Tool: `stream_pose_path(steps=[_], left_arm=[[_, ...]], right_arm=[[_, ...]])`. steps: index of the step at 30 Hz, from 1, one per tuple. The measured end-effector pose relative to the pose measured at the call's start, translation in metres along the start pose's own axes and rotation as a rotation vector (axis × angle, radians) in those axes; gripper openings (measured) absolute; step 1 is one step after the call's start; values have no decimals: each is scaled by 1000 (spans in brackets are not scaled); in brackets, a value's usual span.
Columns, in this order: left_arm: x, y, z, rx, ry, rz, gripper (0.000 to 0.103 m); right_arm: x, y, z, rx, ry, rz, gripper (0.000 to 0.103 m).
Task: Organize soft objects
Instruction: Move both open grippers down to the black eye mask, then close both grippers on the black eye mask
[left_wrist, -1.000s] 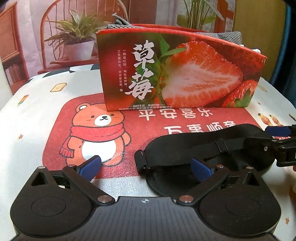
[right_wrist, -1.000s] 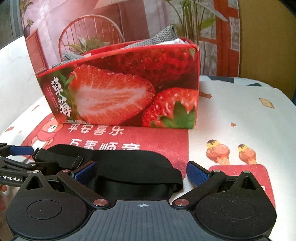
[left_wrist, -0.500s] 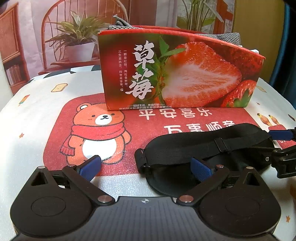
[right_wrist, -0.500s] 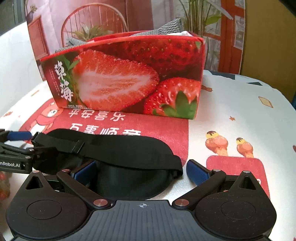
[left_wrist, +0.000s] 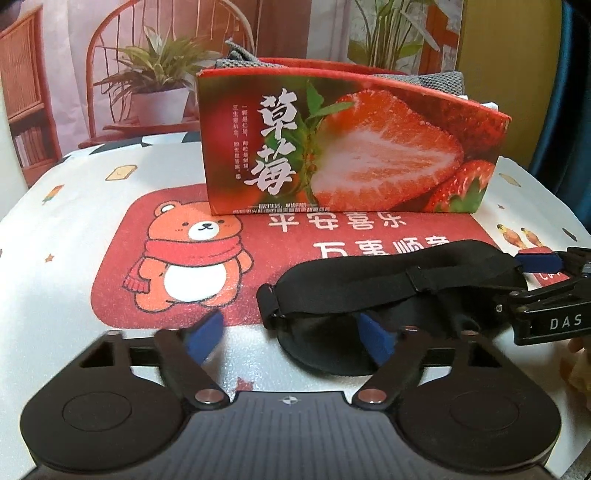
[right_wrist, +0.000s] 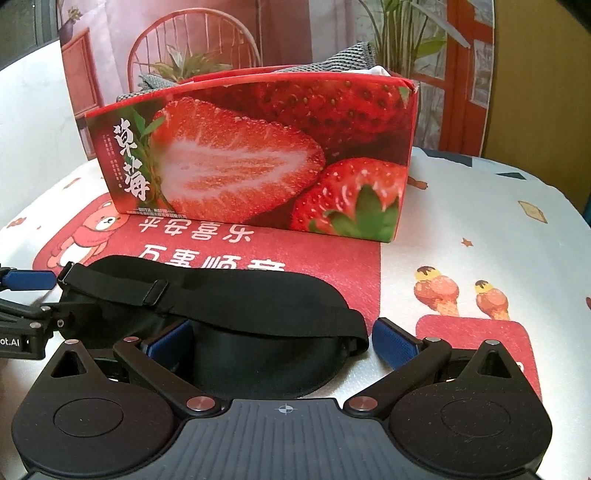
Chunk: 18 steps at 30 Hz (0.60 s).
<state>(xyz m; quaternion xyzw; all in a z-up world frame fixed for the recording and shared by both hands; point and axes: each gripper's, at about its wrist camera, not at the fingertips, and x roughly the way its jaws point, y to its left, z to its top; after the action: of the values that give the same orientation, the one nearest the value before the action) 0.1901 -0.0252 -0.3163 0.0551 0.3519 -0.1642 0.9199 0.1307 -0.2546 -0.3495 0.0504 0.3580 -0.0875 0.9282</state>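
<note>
A black sleep mask (left_wrist: 369, 284) (right_wrist: 221, 302) with an elastic strap lies flat on the red bear mat in front of the strawberry box (left_wrist: 351, 147) (right_wrist: 258, 155). The mask's left end lies between the jaws of my left gripper (left_wrist: 291, 334), which are closing; its left pad stands clear of the fabric. The mask's right end sits between the fingers of my right gripper (right_wrist: 282, 341), which is open. Each gripper shows at the edge of the other's view: the right gripper (left_wrist: 524, 284) and the left gripper (right_wrist: 33, 299). Grey knit cloth (left_wrist: 436, 79) (right_wrist: 347, 57) pokes out of the box.
The round table has a white printed cloth (left_wrist: 66, 236) (right_wrist: 480, 206) under the red mat (left_wrist: 122, 266). Behind the box hangs a backdrop picturing a chair and potted plants (left_wrist: 155, 81). A person's hand (left_wrist: 576, 358) shows at the right edge. The table rim curves away on both sides.
The left gripper's blue pads have drawn closer together around the mask's left end. Both hands have stayed almost where they were, and the mask has not moved.
</note>
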Motion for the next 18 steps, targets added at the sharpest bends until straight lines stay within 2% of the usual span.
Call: stream_pose_path(steps=[4,5,11,18], left_arm=[[-2,-3,-1,22,-17,-40,52],[-3,-4,-2,30,-21,-45,51],[-3,-4,-6,37,-43,-56,50],[-4,-2,-7,33,-47,-60,50]], right_arm=[[0,1,0,-6,0,-1,103],[1,2,0,-6,0,0,103],[1,3,1,-14,0,13,103],[-3,3,0,-20,-6,76,100]])
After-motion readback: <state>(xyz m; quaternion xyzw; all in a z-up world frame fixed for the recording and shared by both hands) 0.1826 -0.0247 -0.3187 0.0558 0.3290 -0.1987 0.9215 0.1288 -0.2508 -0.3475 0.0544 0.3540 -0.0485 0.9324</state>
